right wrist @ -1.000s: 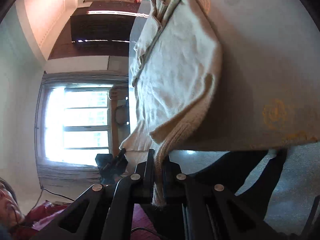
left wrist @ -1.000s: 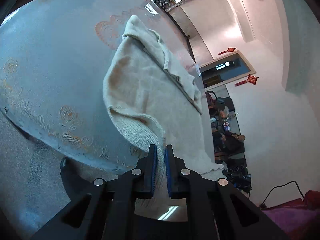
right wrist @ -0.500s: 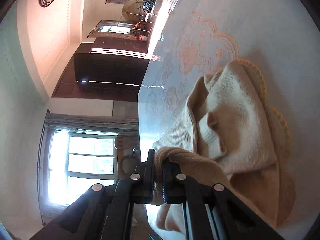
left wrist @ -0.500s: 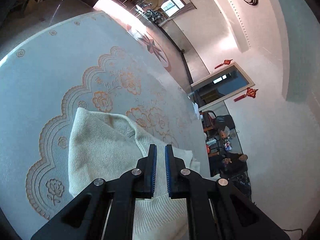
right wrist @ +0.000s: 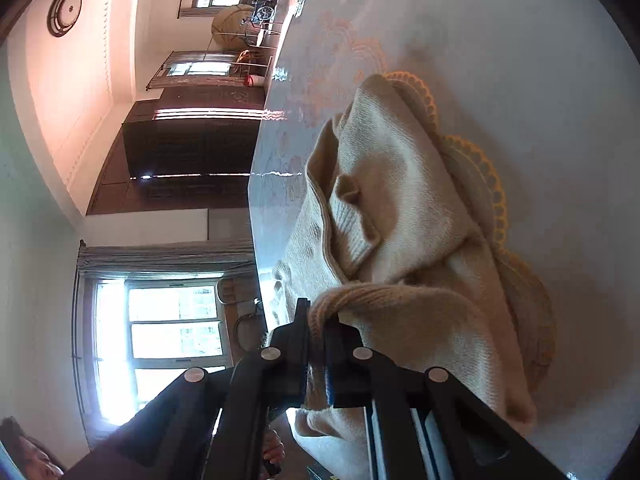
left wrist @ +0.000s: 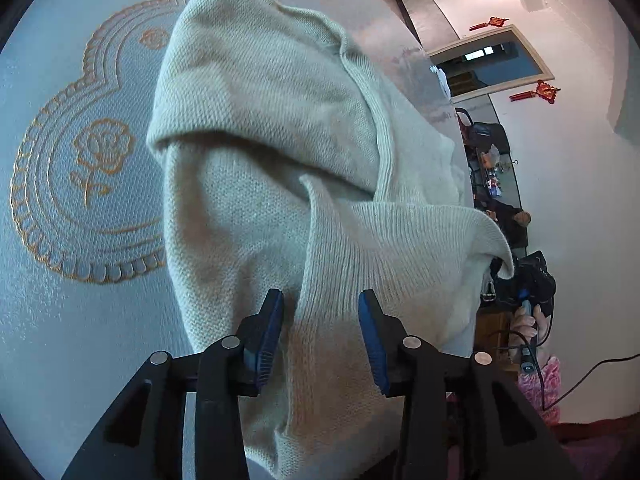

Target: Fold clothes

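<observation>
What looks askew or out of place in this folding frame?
The cream sweater lies bunched on the tablecloth, its folded-over layer rumpled, not flat. The left gripper has just been opening, the ribbed hem loose between its pads; the right gripper is clamped on the hem. Nothing looks damaged.

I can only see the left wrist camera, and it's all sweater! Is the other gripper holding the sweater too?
Observer: Yes. The right gripper is shut on a ribbed edge of the sweater.
Operator: How much of it is it pinching?
Observer: Just a thin rolled bit. It loops over the tips of the fingers.
Operator: What's past the table on that side?
Observer: A big bright window, and above it a dark cabinet.
Operator: Anything else on the wall?
Observer: A round clock, far up in the corner of the right camera's picture.
</observation>
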